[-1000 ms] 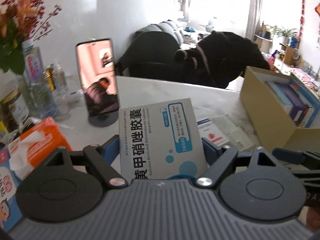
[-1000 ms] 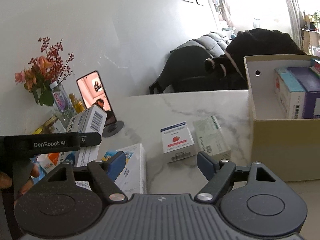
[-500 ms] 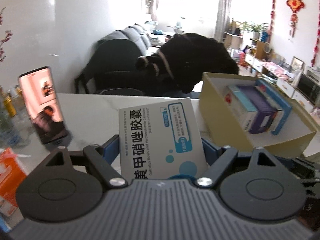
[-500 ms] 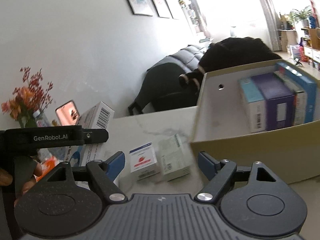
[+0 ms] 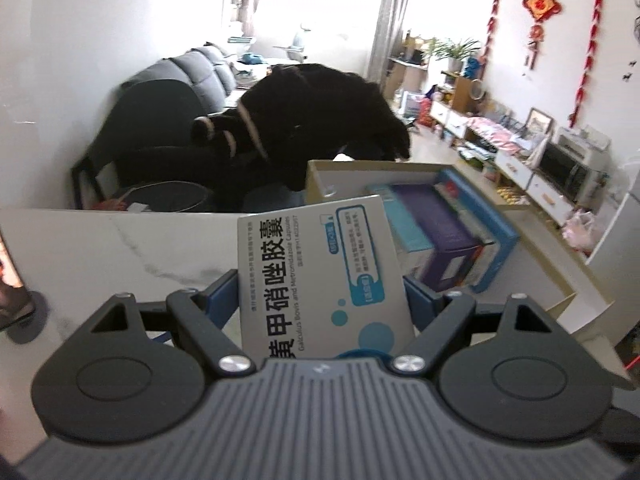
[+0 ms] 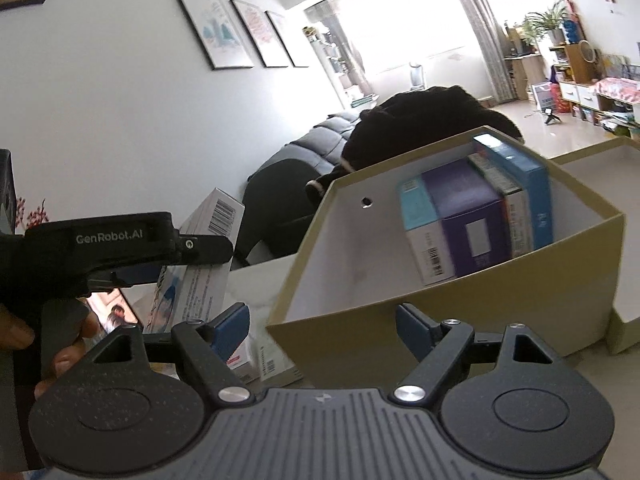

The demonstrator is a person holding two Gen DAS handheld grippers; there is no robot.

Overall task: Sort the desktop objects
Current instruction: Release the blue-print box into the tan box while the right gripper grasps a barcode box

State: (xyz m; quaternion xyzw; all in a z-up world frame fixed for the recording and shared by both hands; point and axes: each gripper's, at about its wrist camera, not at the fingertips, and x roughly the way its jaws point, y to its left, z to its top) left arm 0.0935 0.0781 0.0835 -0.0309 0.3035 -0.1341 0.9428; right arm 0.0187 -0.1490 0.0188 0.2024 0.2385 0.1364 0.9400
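Note:
My left gripper (image 5: 320, 294) is shut on a white-and-blue medicine box (image 5: 320, 268), held upright across its width. It hangs just in front of an open tan cardboard box (image 5: 320, 168). That box holds a purple carton (image 6: 468, 216) and a blue carton (image 6: 520, 184) standing at its right side; its left part is bare white floor. My right gripper (image 6: 322, 320) is open with nothing between its fingers, close to the cardboard box's near wall (image 6: 480, 304). The right wrist view also shows the held medicine box (image 6: 208, 248) at left.
The white marble table (image 5: 120, 248) carries a phone on a stand (image 5: 10, 280) at far left. Small medicine boxes (image 6: 256, 360) lie by the cardboard box's near left corner. The box lid (image 6: 624, 320) sits at right. A chair draped with a black coat (image 5: 320, 120) stands behind the table.
Both views have swung to the right: flowers, bottles and phone slid out to the left, and the cardboard box now sits nearer and more central. The left grip on the medicine box is unchanged.

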